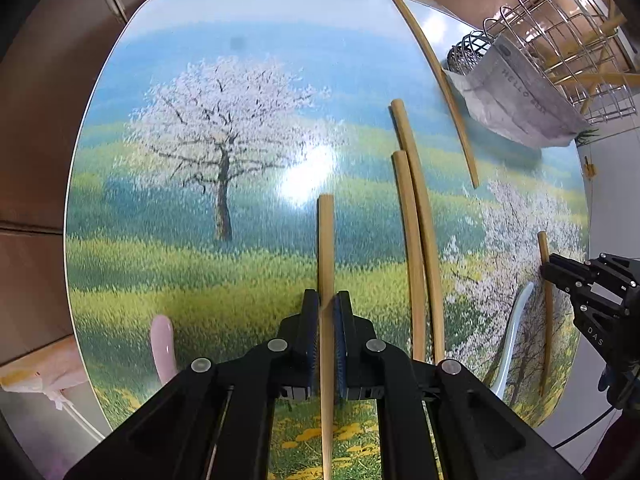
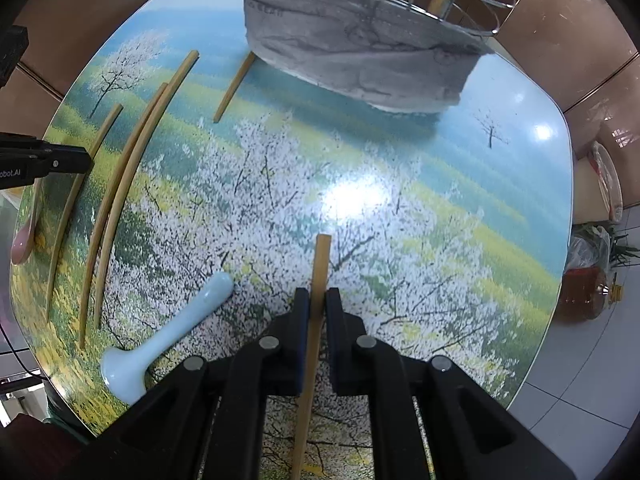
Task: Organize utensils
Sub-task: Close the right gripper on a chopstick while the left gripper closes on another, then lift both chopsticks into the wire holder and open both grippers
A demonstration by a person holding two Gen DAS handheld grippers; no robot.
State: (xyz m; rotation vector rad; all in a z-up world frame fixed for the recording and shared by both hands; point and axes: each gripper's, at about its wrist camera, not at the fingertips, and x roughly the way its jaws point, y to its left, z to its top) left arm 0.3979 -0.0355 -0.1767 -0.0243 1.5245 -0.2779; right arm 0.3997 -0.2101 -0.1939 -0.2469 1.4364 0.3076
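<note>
Over the table (image 1: 168, 248), left gripper (image 1: 327, 308) and right gripper (image 2: 316, 304) each clamped on a chopstick (image 1: 326, 240) (image 2: 320, 264), mid-carry; next, tipping both into the wire rack (image 2: 400, 4) behind, sticks kept upright between its wires.

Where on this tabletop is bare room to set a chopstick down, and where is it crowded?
Free: the wide stretch left of the left gripper and its chopstick; also right of the right gripper, below the grey cloth. Crowded: the strip between the grippers, with three loose chopsticks and the blue spoon.
</note>
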